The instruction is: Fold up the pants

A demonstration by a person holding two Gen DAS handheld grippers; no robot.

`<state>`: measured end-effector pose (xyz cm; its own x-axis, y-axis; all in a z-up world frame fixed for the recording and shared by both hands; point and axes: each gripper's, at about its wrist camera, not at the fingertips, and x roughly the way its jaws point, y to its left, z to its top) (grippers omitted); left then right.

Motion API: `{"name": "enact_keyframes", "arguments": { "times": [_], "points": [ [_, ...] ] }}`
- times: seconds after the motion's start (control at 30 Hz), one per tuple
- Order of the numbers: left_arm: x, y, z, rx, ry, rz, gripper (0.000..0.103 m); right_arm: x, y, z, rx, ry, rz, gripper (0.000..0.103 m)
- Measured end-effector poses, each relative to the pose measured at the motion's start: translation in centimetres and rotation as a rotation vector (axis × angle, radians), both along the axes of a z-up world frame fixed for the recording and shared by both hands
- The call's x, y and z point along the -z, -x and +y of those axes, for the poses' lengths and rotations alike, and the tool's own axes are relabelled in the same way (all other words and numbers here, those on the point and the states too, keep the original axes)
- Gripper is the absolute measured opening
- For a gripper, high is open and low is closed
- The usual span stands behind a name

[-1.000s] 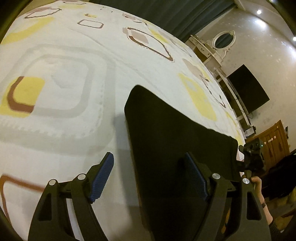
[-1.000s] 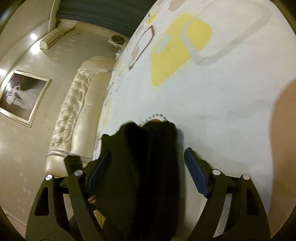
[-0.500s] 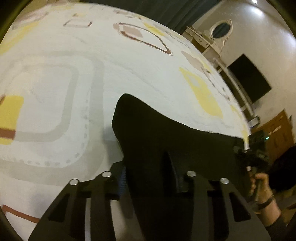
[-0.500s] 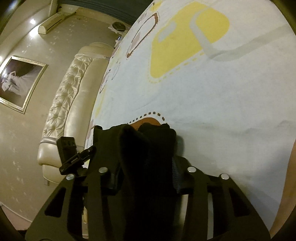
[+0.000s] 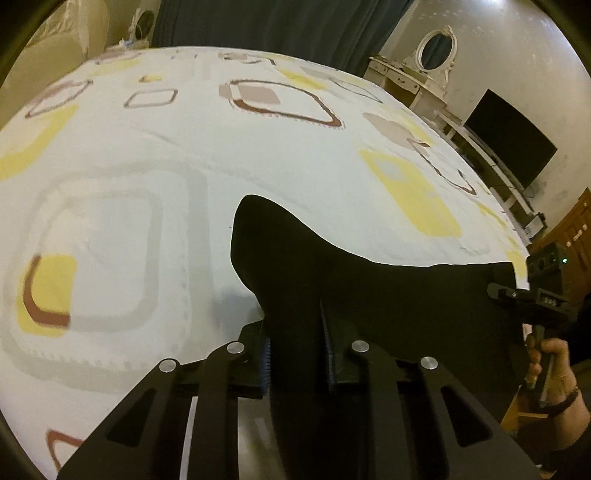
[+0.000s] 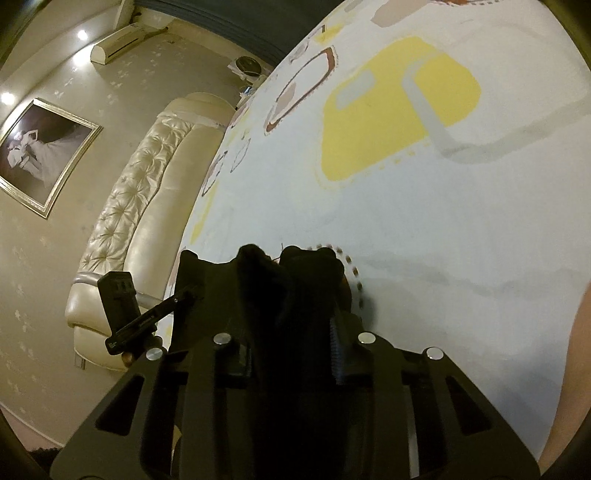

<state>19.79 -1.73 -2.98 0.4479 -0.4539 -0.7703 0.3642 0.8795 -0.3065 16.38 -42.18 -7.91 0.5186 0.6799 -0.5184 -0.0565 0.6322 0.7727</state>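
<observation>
The black pants (image 5: 332, 280) hang stretched between my two grippers above the patterned bedsheet (image 5: 166, 166). My left gripper (image 5: 297, 343) is shut on one end of the pants, and the cloth runs right to my right gripper (image 5: 532, 295), held in a hand. In the right wrist view my right gripper (image 6: 291, 350) is shut on a bunched end of the pants (image 6: 291, 288), and the left gripper (image 6: 147, 317) shows at the left. The far corner of the pants droops toward the sheet.
The bed is covered by a white sheet (image 6: 406, 184) with yellow, brown and grey squares. A cream tufted headboard (image 6: 147, 203) stands beyond one side. A dresser with an oval mirror (image 5: 424, 74), a dark TV (image 5: 513, 136) and dark curtains (image 5: 277, 29) lie beyond the other sides.
Both grippers have gone from open to shut on the pants and have lifted them off the sheet. The cloth has pulled taut between them.
</observation>
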Motion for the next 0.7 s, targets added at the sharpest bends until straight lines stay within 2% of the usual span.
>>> {"name": "enact_keyframes", "arguments": {
  "times": [0.47, 0.7],
  "points": [
    [0.0, -9.1, -0.2, -0.081, -0.093, -0.004, 0.022, -0.4, -9.5, 1.1, 0.027, 0.006, 0.005, 0.028],
    [1.7, -11.0, -0.5, -0.080, -0.125, 0.023, 0.023, 2.3, -11.4, 0.4, 0.046, -0.036, 0.072, 0.028]
  ]
}}
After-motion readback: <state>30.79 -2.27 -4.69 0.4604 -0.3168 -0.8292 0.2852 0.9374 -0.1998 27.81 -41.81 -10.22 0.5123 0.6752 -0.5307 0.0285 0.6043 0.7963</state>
